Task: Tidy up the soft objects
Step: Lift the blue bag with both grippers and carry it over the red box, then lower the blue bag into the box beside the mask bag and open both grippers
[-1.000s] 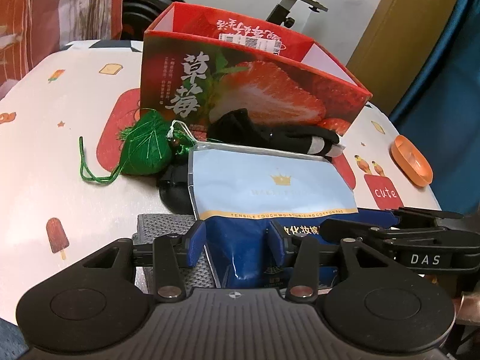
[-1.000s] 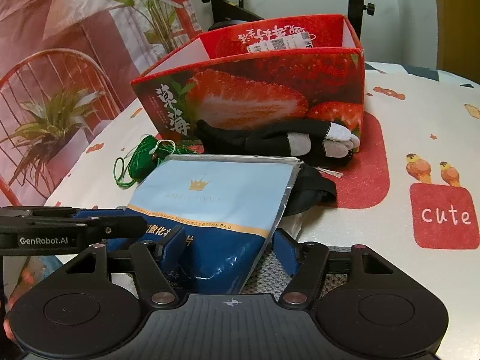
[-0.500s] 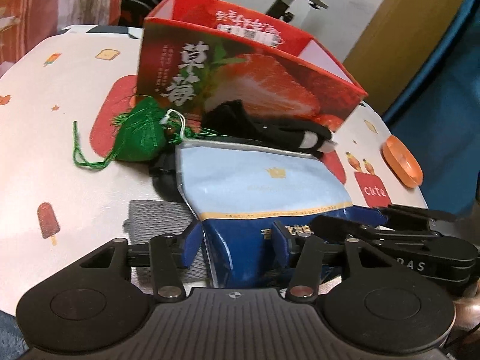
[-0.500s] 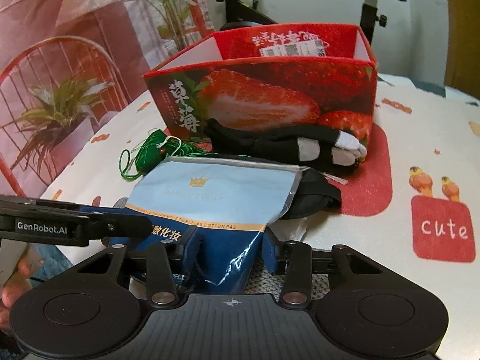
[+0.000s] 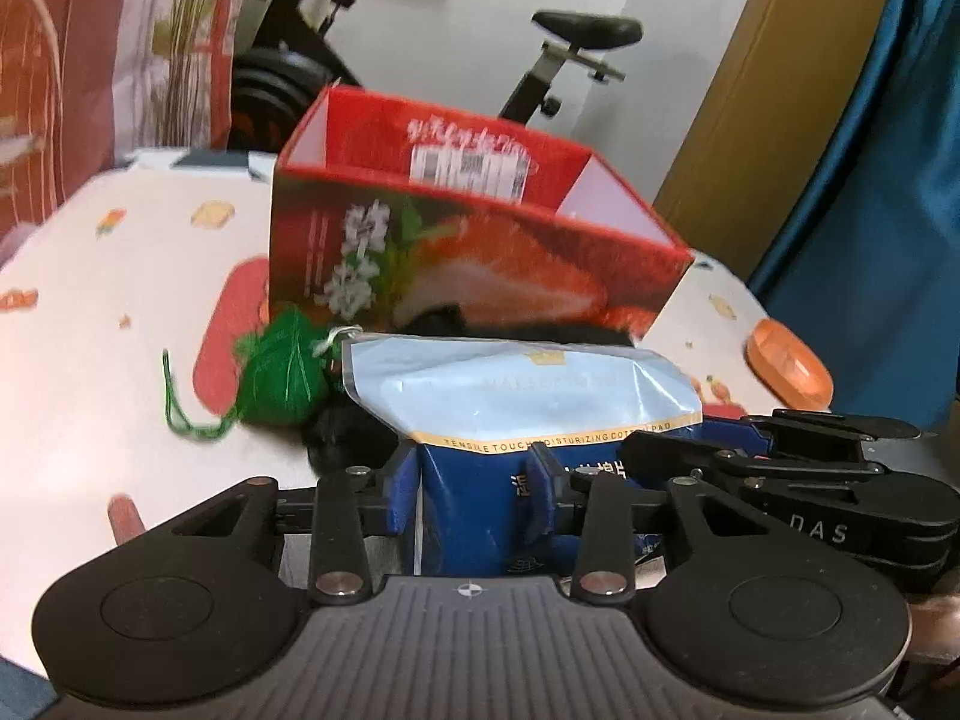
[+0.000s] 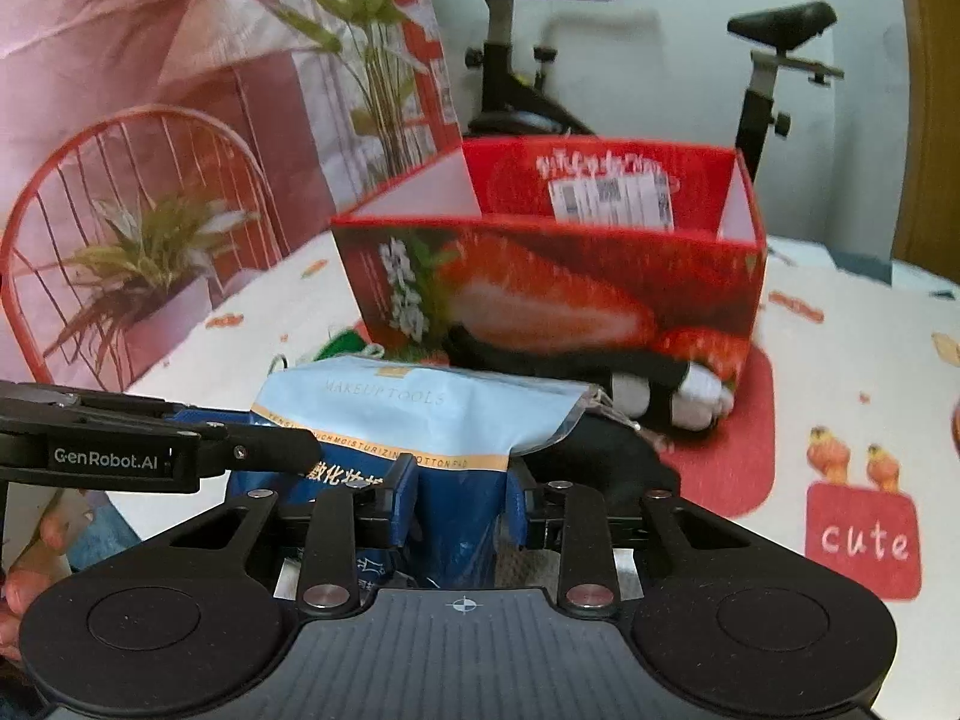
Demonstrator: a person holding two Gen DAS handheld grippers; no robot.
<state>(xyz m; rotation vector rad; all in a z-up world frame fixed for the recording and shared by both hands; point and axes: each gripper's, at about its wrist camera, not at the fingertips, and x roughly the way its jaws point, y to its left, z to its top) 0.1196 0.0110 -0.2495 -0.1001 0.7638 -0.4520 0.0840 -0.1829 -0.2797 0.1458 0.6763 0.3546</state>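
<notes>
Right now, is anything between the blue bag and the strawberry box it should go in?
Yes. A black glove lies along the foot of the strawberry box, directly beyond the blue bag. Both grippers, left gripper and right gripper, have just closed on the bag. Carried high enough, it should pass over the glove.

The pouch (image 5: 522, 396) is pale blue above, dark blue below, parted by an orange band with dark lettering. The box (image 6: 558, 294) is red, printed with a cut strawberry and white characters. A tasselled bundle (image 5: 279, 375) is green. The glove (image 6: 654, 384) is black with white fingertips. The tabletop (image 6: 840, 372) is cream with red patches. The dish (image 5: 789, 372) is orange.
</notes>
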